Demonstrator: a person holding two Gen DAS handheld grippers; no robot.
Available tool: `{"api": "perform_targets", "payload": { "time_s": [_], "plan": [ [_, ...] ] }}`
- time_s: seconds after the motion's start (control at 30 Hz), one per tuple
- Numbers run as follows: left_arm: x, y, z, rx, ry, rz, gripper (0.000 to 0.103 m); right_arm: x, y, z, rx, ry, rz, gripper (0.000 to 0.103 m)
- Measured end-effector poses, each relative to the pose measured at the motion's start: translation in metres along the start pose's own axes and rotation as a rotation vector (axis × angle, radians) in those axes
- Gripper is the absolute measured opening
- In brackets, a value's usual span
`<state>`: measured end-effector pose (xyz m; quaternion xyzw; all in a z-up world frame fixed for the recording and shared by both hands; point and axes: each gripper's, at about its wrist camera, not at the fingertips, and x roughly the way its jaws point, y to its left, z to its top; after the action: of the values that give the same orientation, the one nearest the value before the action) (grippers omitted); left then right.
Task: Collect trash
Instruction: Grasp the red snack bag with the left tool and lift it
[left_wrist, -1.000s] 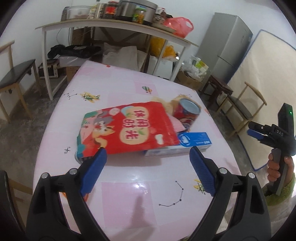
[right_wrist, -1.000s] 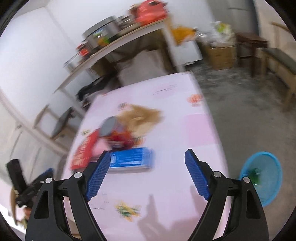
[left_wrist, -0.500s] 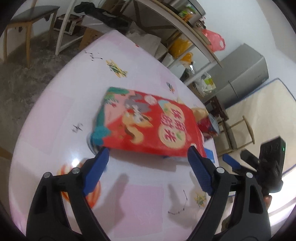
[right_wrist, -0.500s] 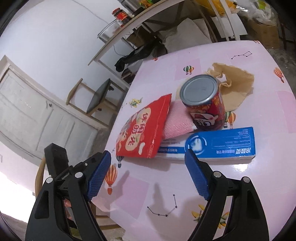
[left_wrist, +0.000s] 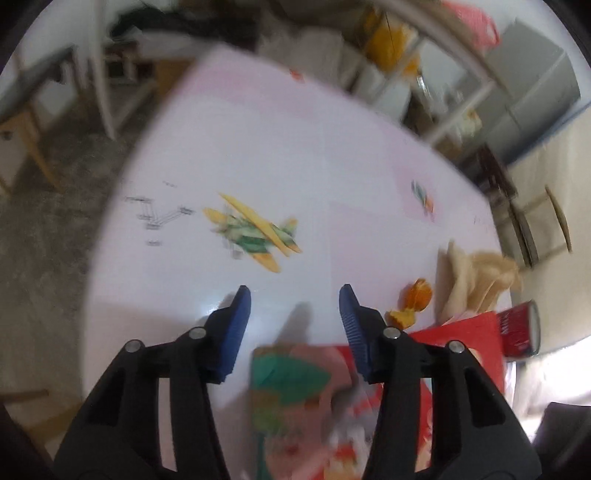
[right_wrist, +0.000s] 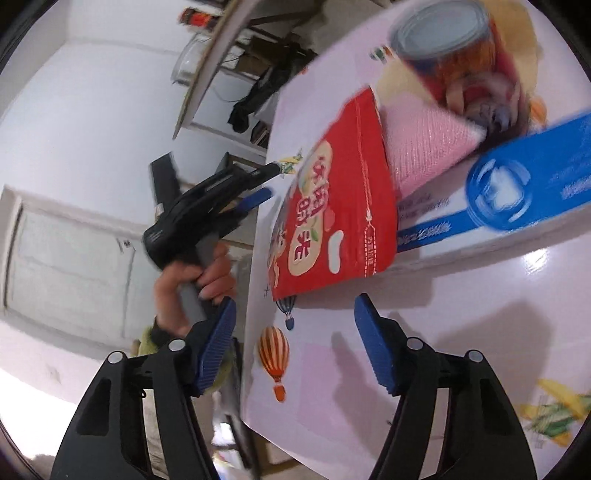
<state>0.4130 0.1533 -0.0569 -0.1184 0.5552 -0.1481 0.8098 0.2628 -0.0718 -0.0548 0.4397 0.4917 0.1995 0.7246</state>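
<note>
Pink patterned table (left_wrist: 295, 155): trash clustered at one end.
Red snack bag (right_wrist: 332, 206): flat, overlapping pink cloth (right_wrist: 424, 147) and blue box (right_wrist: 517, 192); red can (right_wrist: 454, 48) upright behind, on tan paper (left_wrist: 476, 280).
Orange scraps (left_wrist: 415, 299): beside the paper.
Left gripper (left_wrist: 293, 314): unclenched, jaws just been closing, nothing pressed; bag edge below, between the fingers.
Right gripper (right_wrist: 293, 339): unclenched, jaws just been closing, empty, just short of the bag's near corner.
Hand (right_wrist: 195, 280): on the left gripper's handle.
</note>
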Motion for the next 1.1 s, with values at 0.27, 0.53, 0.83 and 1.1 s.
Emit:
{"api": "perform_targets", "payload": {
  "time_s": [0.27,0.53,0.83,1.1],
  "plan": [
    [-0.019,-0.008,-0.050,0.051,0.071,-0.059,0.031,-0.001,-0.015,-0.001,0.046,-0.030,-0.001,0.042],
    [-0.055,-0.003,-0.146,-0.069,0.085,-0.217,0.031,-0.030,-0.018,-0.017,-0.068,-0.001,-0.063,0.015],
    [-0.083,-0.034,-0.233,-0.139,0.019,-0.435,0.054,-0.054,-0.036,-0.026,-0.226,0.109,-0.184,0.010],
    [-0.070,-0.053,-0.216,-0.045,0.035,-0.392,0.064,-0.056,-0.040,-0.022,-0.344,0.105,-0.325,0.009]
  ]
}}
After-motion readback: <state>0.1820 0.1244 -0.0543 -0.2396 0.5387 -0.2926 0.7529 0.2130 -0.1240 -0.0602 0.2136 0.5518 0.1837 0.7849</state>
